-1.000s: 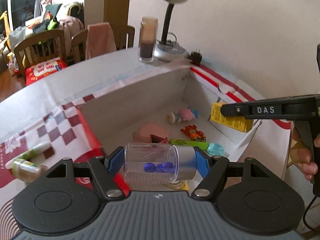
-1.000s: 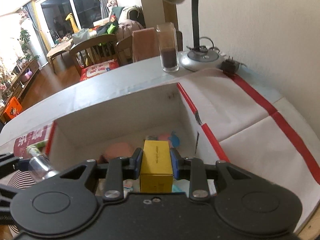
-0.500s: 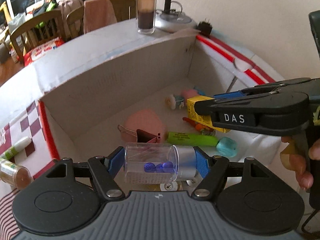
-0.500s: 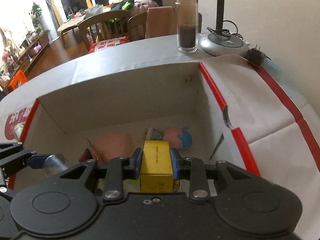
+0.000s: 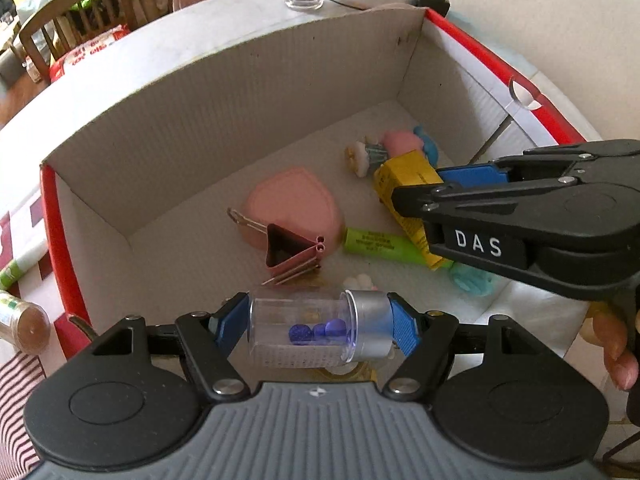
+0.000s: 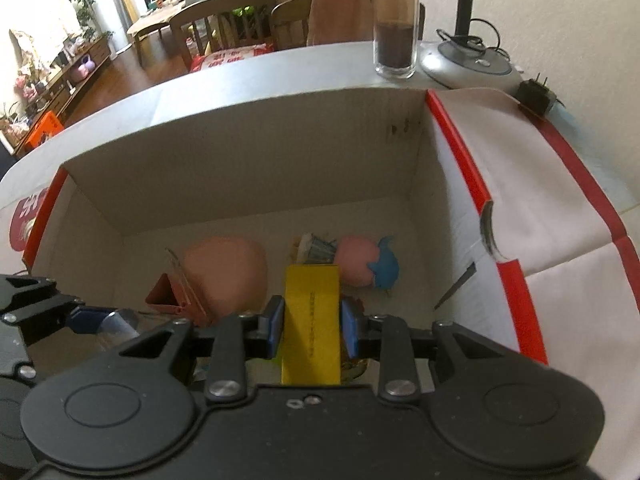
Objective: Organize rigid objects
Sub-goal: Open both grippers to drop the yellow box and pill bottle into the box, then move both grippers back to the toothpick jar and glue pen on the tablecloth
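Cardboard box [image 5: 224, 92]: set open on the table, flaps with red edges folded outward
Left gripper [image 5: 320, 326]: pinched end to end on a clear jar [image 5: 296, 330] with a silver cap and blue beads inside, held over the near part of the box
Right gripper [image 6: 312, 320]: clamped on a yellow box [image 6: 312, 312], held low inside the cardboard box towards its right side
Box floor: a pink heart-shaped case [image 5: 294, 208], a pink binder clip [image 5: 292, 250], a green tube [image 5: 378, 244] and a small pink and blue figure [image 6: 366, 266] are seen lying there
Table outside: a glass jar of dark powder [image 6: 394, 40] is seen upright beyond the far wall, beside a lamp base [image 6: 470, 64]
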Action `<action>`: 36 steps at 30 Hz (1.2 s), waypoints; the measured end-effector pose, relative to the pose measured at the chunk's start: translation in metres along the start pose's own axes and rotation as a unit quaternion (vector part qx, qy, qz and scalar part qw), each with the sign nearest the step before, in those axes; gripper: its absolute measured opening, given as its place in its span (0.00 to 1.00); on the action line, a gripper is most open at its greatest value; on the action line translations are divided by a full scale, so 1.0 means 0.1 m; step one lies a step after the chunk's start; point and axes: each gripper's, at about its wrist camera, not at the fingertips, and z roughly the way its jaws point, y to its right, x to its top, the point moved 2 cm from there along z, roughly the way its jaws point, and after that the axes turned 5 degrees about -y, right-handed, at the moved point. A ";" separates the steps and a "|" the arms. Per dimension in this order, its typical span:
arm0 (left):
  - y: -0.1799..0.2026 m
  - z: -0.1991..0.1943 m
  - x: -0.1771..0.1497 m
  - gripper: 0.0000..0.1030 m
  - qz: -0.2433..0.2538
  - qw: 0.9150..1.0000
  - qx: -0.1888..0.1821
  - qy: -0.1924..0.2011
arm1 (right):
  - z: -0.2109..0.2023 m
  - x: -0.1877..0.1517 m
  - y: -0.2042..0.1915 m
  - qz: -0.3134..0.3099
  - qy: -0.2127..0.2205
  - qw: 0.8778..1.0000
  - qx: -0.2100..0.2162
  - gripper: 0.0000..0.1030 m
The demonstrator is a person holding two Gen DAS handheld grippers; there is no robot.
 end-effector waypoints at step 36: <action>0.05 -0.74 -0.24 0.74 -0.012 0.991 -0.054 0.122 | -0.73 -0.03 -0.08 -0.003 0.052 0.998 0.036 0.83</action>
